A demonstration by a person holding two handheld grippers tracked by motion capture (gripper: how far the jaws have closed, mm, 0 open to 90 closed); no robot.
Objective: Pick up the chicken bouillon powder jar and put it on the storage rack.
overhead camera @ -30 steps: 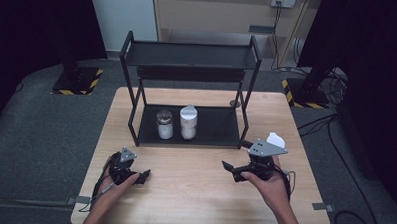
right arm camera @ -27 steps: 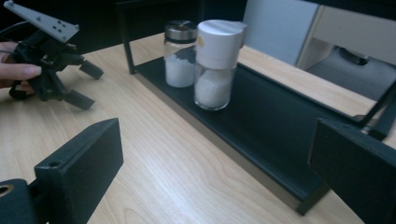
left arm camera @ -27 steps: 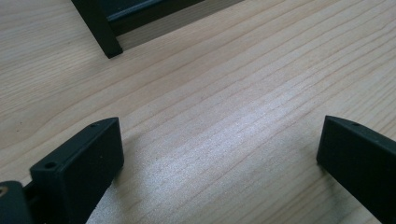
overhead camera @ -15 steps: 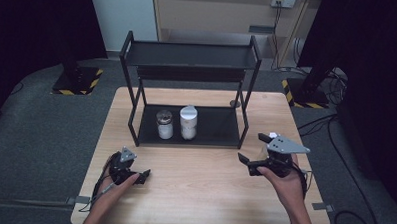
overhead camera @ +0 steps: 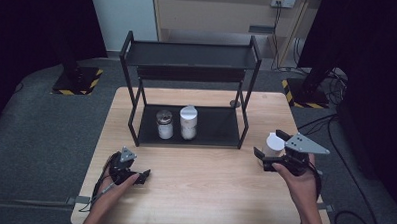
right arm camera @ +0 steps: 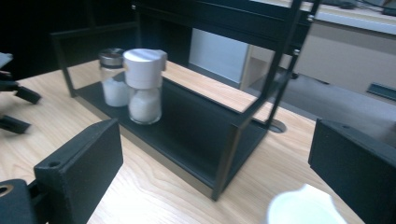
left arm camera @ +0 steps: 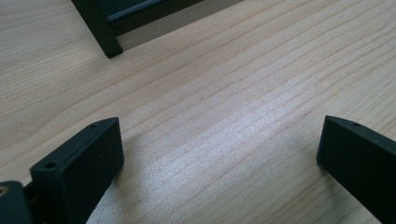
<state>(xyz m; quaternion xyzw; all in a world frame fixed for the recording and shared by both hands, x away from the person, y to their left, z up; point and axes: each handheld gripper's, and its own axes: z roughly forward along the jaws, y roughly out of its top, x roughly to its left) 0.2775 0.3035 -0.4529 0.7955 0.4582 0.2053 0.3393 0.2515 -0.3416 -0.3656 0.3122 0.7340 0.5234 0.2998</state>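
Room: dark, grey carpeted floor [overhead camera: 46,126], pale wall panel at 12 o'clock.

Desk: light wood-grain desk [overhead camera: 199,187], rectangular, matte.

Black metal two-tier rack [overhead camera: 189,94] stands at the desk's 12 o'clock half: thin square posts, flat dark shelves. On its lower shelf, side by side and just apart, are a clear glass jar with a silver lid [overhead camera: 164,124] and a clear jar with a white flip-top lid [overhead camera: 188,121]; both hold white granules. In the right gripper view they sit at 10 o'clock, well apart from the jaws.

Right hand-held gripper [overhead camera: 271,155], black with a grey three-cornered plate, is at the desk's 3 o'clock edge, outside the rack's right front post. Its jaws are spread wide. The task's thing, a small white round plastic cup [overhead camera: 273,142], lies between the jaws at their tips in the high view. In the right gripper view the cup [right arm camera: 303,207] shows blurred at 5 o'clock, just inside the right jaw; whether it touches is not resolvable. Rim appears to carry a small spout, interior pale.

Left hand-held gripper [overhead camera: 143,174], black, rests low over the desk at 7 o'clock, in front of the rack's left front post and well apart from the cup. Its jaws are spread, with bare wood grain between them in the left gripper view.
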